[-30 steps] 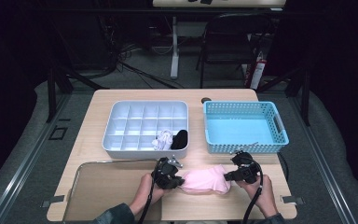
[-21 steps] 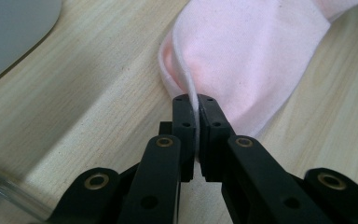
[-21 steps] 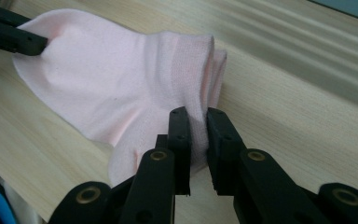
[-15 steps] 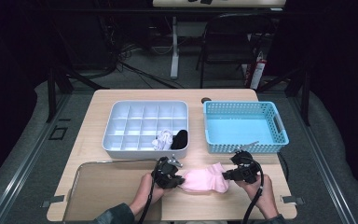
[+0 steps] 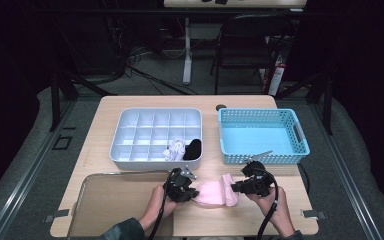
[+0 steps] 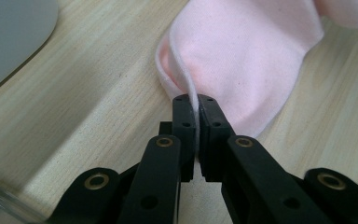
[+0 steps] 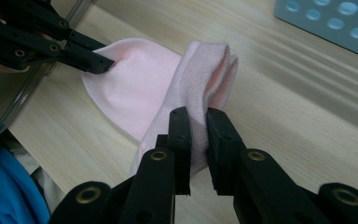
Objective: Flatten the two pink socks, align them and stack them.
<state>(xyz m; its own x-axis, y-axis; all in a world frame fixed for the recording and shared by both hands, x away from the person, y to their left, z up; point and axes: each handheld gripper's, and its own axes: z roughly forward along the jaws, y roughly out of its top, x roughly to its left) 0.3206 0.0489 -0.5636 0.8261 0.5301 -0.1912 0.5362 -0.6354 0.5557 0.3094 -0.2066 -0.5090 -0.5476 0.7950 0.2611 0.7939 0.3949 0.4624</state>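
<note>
A pale pink sock lies on the wooden table near its front edge, between the two hands. My left gripper is shut on the sock's left edge; in the left gripper view the jaws pinch a thin hem of the sock at the left gripper. My right gripper is shut on the sock's right end, which stands lifted and folded. In the right gripper view the sock bunches up between the jaws of the right gripper, and the left gripper shows at upper left.
A white compartment tray stands behind, holding a white sock and a black sock in front-right cells. A blue basket stands to its right. A clear flat tray lies at front left.
My right gripper has lifted the sock's right end and carried it leftward, folding it up. The left gripper has stayed put.
</note>
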